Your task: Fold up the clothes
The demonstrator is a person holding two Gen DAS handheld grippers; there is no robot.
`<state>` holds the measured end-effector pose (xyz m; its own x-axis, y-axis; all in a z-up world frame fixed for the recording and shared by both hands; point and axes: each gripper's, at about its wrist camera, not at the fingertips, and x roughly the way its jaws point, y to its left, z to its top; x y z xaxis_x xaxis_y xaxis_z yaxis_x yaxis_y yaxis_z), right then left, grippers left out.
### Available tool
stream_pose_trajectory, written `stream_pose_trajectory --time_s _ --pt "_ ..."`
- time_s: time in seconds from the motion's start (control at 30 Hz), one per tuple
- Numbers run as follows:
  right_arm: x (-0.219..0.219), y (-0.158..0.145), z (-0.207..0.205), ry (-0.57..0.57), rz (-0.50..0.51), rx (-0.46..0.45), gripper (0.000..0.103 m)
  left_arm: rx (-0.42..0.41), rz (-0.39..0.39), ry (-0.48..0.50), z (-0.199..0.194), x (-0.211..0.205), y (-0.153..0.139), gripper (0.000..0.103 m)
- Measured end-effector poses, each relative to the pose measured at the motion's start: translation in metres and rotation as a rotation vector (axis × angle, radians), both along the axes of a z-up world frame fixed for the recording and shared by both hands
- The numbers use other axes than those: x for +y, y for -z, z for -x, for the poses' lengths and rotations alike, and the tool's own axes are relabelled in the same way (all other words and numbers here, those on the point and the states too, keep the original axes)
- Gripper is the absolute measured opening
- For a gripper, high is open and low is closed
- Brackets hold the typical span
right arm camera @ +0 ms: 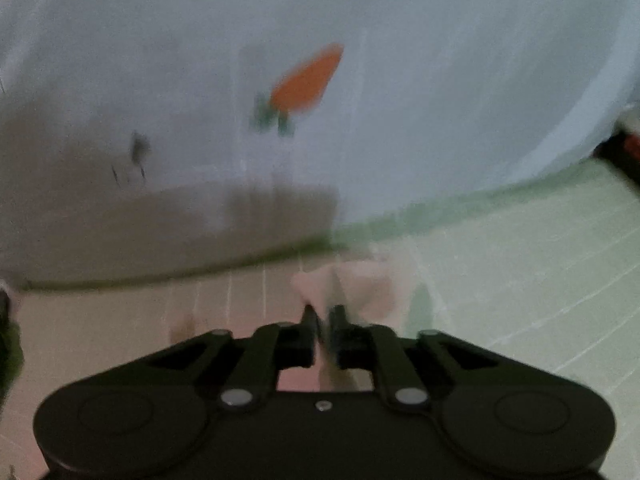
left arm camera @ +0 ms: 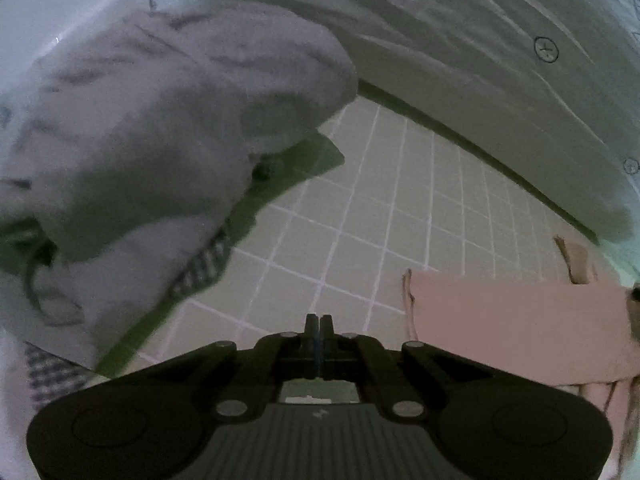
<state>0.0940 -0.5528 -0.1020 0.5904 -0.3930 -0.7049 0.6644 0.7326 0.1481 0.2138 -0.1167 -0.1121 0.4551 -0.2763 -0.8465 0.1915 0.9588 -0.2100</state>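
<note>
1. Left wrist view: left gripper [left arm camera: 319, 322], jaws together on nothing visible, hovers over the green gridded mat [left arm camera: 360, 208]. Pink garment [left arm camera: 516, 324] lies near right, apparently for folding; grey clothes pile [left arm camera: 160, 128] waits far left.
2. Right wrist view, blurred: right gripper [right arm camera: 323, 314], jaws slightly apart, with a pink fold between them; whether they pinch it cannot be told.

At lower right a matt pink cloth [left arm camera: 516, 320] with frayed edges lies on a smooth green gridded mat [left arm camera: 360, 208], a rumpled grey cloth pile [left arm camera: 160, 128] at upper left.
</note>
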Motion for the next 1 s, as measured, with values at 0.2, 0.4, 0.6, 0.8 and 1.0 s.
stream_pose_trajectory --time_s 0.2,0.4,0.6,0.8,1.0 --pt "0.01 0.006 0.002 0.031 -0.002 -0.003 0.056 0.022 0.021 0.079 -0.009 -0.035 0.01 0.036" --pt "0.014 0.003 0.001 0.045 0.042 0.021 0.08 -0.043 -0.027 0.154 -0.014 -0.069 0.018 0.056" --pt "0.02 -0.001 0.002 0.026 0.102 0.017 0.072 -0.12 -0.07 0.205 -0.007 -0.083 0.02 0.032" --pt "0.018 0.002 -0.012 -0.033 0.116 0.05 0.0 -0.104 -0.032 0.203 -0.009 -0.074 0.017 0.003" --pt "0.019 -0.017 -0.016 -0.033 0.149 -0.032 0.0 -0.128 0.118 0.088 0.008 -0.022 -0.03 0.002"
